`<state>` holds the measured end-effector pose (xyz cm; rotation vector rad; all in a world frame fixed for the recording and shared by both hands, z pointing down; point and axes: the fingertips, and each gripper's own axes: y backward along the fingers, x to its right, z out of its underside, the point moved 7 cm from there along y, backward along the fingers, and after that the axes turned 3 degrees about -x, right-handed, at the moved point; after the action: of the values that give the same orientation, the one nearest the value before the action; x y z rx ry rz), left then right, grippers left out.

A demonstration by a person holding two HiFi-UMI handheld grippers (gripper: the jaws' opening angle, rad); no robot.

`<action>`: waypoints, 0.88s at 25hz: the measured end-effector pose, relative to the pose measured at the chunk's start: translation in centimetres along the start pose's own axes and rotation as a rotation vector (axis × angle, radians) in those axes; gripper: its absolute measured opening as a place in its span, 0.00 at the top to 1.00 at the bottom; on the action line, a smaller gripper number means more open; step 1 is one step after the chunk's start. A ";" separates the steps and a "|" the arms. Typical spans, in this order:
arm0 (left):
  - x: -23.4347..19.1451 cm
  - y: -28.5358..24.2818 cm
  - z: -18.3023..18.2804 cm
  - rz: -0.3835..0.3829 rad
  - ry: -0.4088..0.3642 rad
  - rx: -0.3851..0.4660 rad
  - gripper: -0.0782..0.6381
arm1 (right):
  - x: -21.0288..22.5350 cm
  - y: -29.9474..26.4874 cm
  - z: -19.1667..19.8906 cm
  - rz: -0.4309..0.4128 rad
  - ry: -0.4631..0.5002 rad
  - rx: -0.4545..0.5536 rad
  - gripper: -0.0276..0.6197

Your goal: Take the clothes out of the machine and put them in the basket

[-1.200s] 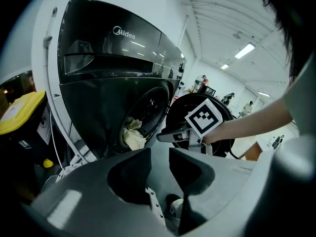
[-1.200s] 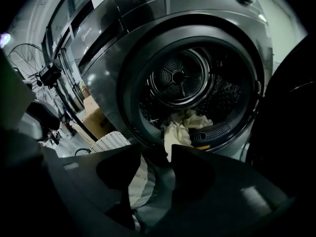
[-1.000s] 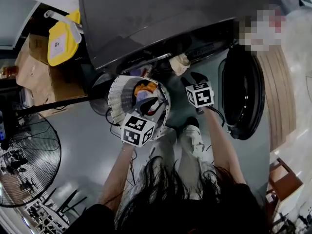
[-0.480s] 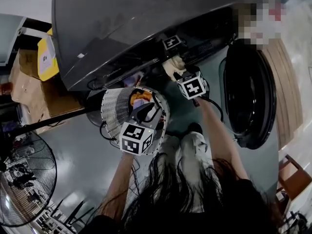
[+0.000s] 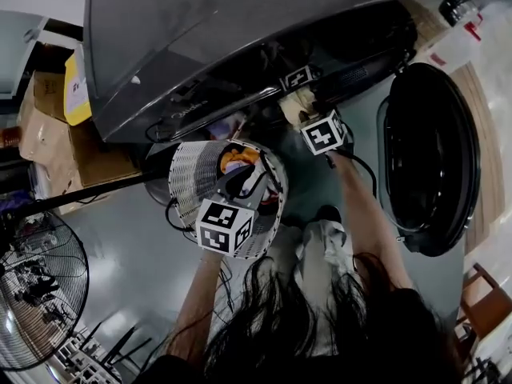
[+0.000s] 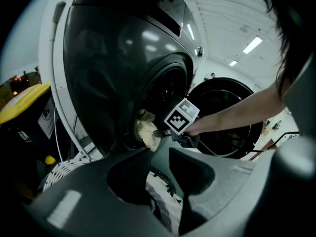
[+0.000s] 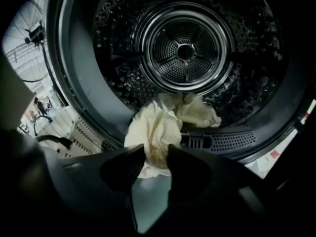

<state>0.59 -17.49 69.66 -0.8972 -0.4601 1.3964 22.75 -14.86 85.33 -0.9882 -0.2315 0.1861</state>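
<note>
A cream cloth (image 7: 153, 127) hangs over the lower rim of the machine's drum (image 7: 185, 51), with more of it lying just inside. My right gripper (image 7: 157, 154) is at the opening, shut on the cloth's hanging part. In the head view the right gripper (image 5: 304, 118) touches the cream cloth (image 5: 294, 104) at the machine's mouth. The left gripper (image 5: 240, 181) hovers open over the white basket (image 5: 186, 174), which holds orange and pale clothes. From the left gripper (image 6: 159, 154) I see the cream cloth (image 6: 146, 131) and the basket's rim (image 6: 59, 172).
The round machine door (image 5: 432, 158) stands swung open to the right. A cardboard box (image 5: 48, 134) and a yellow container (image 5: 76, 86) sit left of the machine. A floor fan (image 5: 40, 294) stands at the lower left. The person's legs are below the basket.
The right gripper has moved up from in front of the machine to the drum opening and taken hold of the cream cloth. The left gripper stays over the basket.
</note>
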 end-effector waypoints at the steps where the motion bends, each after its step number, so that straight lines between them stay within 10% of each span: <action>1: 0.0 0.0 0.1 -0.004 0.006 0.001 0.73 | 0.2 -0.1 0.2 0.015 -0.002 -0.012 0.73; 3: 0.1 0.1 0.3 -0.010 0.007 -0.001 0.73 | 0.6 0.2 0.4 0.030 -0.018 -0.008 0.88; 22: 5.7 4.7 -4.3 0.046 -0.101 -0.046 0.73 | -4.6 20.3 -0.2 -0.229 -0.307 0.307 0.89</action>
<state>1.73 -13.44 62.23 -0.8819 -0.5523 1.4832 17.42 -5.30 67.59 -0.6189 -0.5772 0.1573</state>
